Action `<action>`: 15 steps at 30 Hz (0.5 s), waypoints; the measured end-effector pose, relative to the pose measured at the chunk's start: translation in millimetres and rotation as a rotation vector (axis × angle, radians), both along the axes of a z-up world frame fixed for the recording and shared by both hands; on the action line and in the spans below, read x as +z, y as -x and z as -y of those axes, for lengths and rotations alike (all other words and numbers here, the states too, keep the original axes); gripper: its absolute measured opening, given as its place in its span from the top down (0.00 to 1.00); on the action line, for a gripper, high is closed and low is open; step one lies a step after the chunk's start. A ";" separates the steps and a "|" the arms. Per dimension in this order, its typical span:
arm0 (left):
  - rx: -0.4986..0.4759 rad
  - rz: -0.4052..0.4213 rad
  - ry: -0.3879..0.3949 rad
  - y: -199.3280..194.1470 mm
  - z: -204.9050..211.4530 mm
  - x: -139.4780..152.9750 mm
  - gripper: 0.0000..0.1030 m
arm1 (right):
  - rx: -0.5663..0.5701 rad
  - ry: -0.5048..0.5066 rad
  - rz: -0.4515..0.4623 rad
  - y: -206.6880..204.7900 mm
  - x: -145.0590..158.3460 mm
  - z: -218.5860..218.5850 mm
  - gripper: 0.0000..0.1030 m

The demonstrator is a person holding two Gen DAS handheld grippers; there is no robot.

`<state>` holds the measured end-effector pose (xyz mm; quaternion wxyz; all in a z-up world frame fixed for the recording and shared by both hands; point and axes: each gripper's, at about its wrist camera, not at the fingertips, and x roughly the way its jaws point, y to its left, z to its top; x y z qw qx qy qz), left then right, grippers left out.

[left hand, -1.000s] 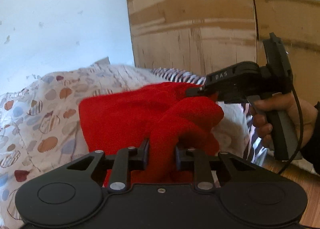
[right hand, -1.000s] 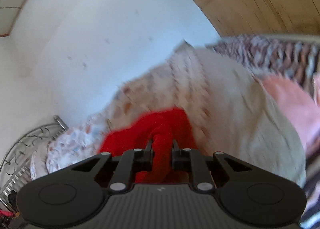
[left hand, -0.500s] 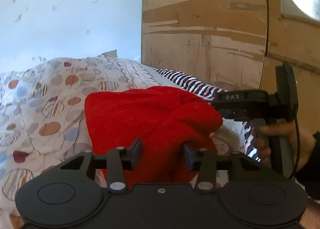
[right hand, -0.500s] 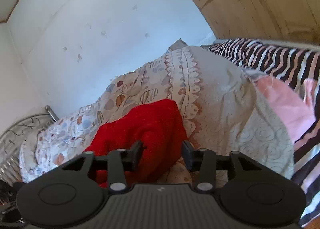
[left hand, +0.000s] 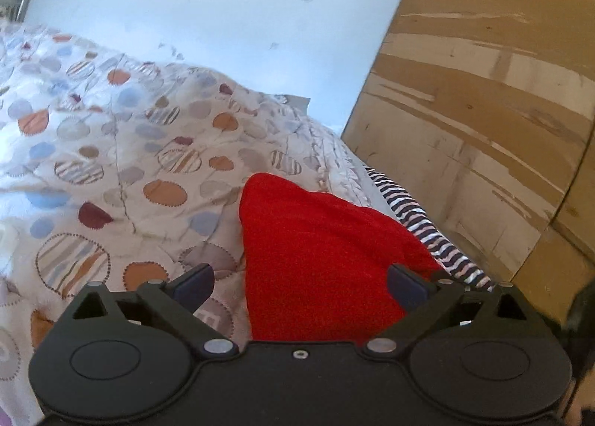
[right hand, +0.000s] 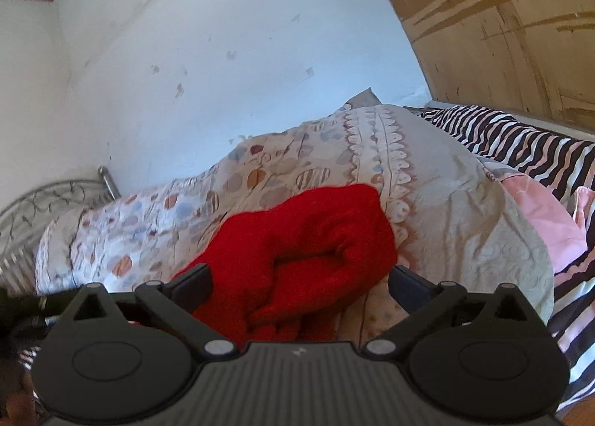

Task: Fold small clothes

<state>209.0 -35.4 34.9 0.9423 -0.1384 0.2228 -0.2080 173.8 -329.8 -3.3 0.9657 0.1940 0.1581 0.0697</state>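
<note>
Red garment (left hand: 319, 251) lies folded on quilt (left hand: 111, 150); left gripper (left hand: 299, 282) and right gripper (right hand: 299, 281) jaws opening, pads clear, probably releasing finished fold.

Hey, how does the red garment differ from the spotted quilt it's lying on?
The red garment is one solid colour; the spotted quilt is pale, printed with orange, blue and striped circles. The garment is a small bundle doubled over on itself, with a fold line showing in the right wrist view; the quilt spreads wide across the bed underneath it. The garment looks fuzzy, the quilt smoother and stitched. Both are soft, rumpled fabric.
</note>
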 end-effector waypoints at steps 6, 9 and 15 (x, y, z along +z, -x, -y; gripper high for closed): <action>-0.009 -0.045 -0.040 -9.9 16.2 -11.4 0.01 | -0.030 0.057 -0.031 11.1 -14.7 -13.0 0.00; -0.014 -0.102 -0.087 -12.4 22.7 -28.0 0.01 | -0.031 0.071 -0.056 14.7 -28.1 -16.8 0.00; -0.003 -0.169 -0.057 -9.1 18.5 -54.0 0.01 | -0.052 0.079 -0.031 24.8 -47.5 -21.1 0.00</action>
